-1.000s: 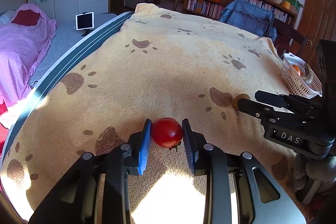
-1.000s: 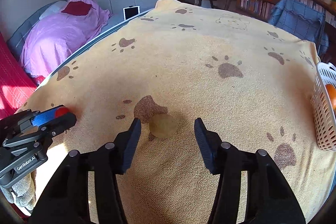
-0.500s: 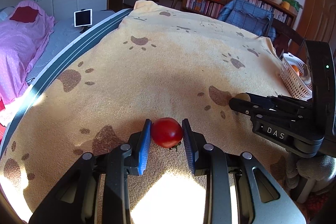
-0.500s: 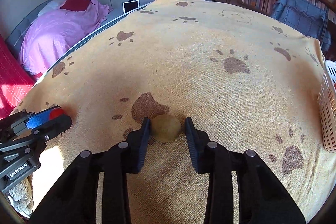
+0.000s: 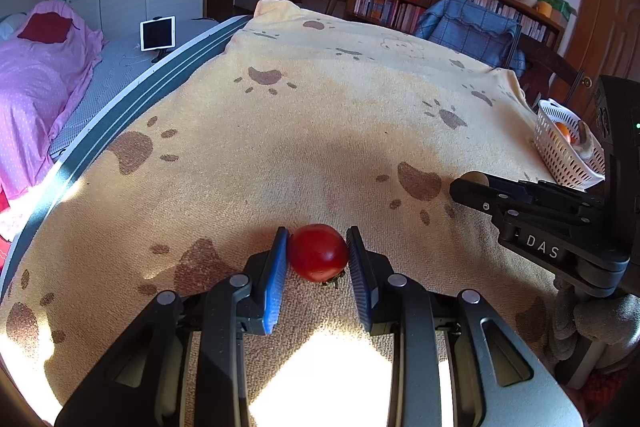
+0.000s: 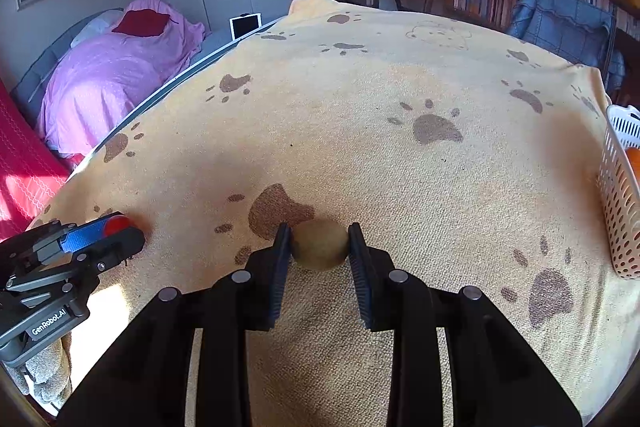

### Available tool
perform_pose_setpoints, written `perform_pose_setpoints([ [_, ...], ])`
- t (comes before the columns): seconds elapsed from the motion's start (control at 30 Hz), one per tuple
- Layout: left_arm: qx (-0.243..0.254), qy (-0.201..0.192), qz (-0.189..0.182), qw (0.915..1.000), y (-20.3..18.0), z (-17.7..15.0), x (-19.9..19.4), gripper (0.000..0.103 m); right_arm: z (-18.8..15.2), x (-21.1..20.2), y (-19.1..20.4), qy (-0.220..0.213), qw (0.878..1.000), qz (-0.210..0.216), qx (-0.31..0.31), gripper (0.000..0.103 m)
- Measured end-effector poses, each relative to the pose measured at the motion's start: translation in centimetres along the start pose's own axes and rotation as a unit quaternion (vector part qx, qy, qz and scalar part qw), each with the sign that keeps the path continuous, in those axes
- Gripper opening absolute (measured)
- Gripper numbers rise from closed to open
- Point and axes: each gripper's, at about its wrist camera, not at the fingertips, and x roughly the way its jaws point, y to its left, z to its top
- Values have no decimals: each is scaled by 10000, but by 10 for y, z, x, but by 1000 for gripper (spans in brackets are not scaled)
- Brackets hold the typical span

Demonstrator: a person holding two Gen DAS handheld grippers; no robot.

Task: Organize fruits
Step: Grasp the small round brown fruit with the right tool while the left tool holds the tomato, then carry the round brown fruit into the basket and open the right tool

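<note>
L gripper [image 5: 318, 255] clamped on red tomato [image 5: 318, 251], pads tight on both sides, fruit sitting low on paw-print blanket [image 5: 320, 115] near its front edge. R gripper [image 6: 319, 247] clamped on brown round fruit [image 6: 319, 243], prob. kiwi, also down on blanket near front edge, R of the tomato. Both tilted steeply down w/ fruit centred between pads; looks like the grip stage before a lift. White basket [image 5: 560, 143] at blanket's R edge, already holding an orange fruit [image 5: 564, 131] plus something else, can't ID. Likely the drop target, hence one fruit per gripper. Risk: squashing tomato.
</note>
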Motion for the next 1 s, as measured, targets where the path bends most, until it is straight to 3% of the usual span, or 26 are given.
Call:
perform_pose_setpoints([
  [0.57, 18, -6, 104, 9999, 0, 0, 0, 30, 1, -66, -61, -788, 9922, -498, 826, 30],
  [1.0, 10, 1, 187, 9998, 0, 0, 0, 30, -13, -121, -141, -1313, 9691, -1431, 1519, 30],
])
